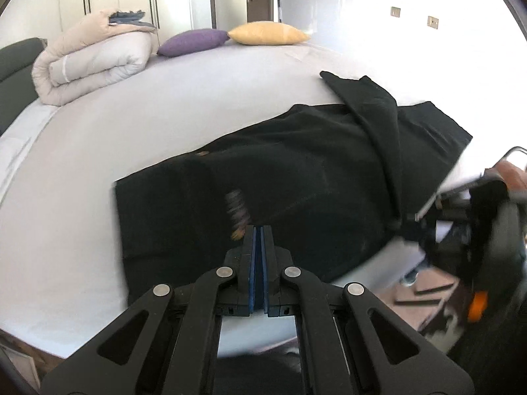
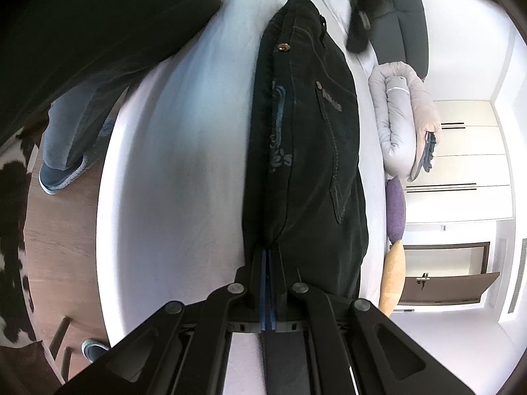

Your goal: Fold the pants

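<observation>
Two claws are in my views, and both have their blue pads drawn together. My left claw (image 1: pixel 258 230) is closed on nothing, hanging just above the pants (image 1: pixel 280 177), which lie spread across the near side of the bed (image 1: pixel 131 115). One dark leg is folded over the rest and runs up toward the far edge. My right claw (image 2: pixel 270 247) is clamped on an edge of the pants (image 2: pixel 306 151), and from there the fabric stretches away along the sheet, showing rivets, pocket stitching and a pale printed pattern. At the far end of the bed, in the left view, sit a rolled duvet (image 1: pixel 92 62), a purple pillow (image 1: pixel 192 42) and a yellow pillow (image 1: pixel 268 33), all well apart from the pants. Beside the bed in the right view I can see a person's leg (image 2: pixel 69 131) in grey trousers on a wooden floor (image 2: pixel 56 230). White wardrobes (image 2: pixel 461 158) stand behind the bedding; their doors are shut, so I cannot tell what they contain.
</observation>
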Tool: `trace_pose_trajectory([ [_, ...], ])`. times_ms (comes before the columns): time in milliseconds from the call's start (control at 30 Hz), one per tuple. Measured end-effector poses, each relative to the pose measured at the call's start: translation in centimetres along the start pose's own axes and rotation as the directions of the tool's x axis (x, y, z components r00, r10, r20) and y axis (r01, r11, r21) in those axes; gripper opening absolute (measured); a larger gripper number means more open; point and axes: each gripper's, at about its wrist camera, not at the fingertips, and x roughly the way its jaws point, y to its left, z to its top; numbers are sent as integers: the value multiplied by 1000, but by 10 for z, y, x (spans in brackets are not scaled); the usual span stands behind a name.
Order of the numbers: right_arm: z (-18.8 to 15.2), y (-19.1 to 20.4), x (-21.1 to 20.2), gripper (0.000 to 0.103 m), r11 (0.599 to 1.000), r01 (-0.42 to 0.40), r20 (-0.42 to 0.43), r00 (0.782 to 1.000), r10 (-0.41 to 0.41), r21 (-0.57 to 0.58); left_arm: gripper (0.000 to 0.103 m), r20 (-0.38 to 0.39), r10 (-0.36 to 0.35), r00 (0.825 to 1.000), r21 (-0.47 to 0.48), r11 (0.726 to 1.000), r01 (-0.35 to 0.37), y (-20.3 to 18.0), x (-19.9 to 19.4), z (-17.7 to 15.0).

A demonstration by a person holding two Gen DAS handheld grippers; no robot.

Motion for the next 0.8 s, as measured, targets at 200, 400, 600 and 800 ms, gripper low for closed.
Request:
trace_pose_trajectory([
  [200,0,2,-2,4,1000,6,-13,1000,-6,9,2,-148,8,989,71,997,2,-36,68,-3],
  [400,0,3,-2,4,1000,12,-16,1000,-11,14,2,-153,1,988,43,999,5,-34,68,-5],
  [600,2,4,-2,4,1000,22,-22,1000,-22,21,2,-95,-25,995,30,999,28,-50,52,10],
  [800,1,6,-1,6,999,34,-18,999,-33,34,2,-115,-72,991,-65,996,65,-57,92,23],
])
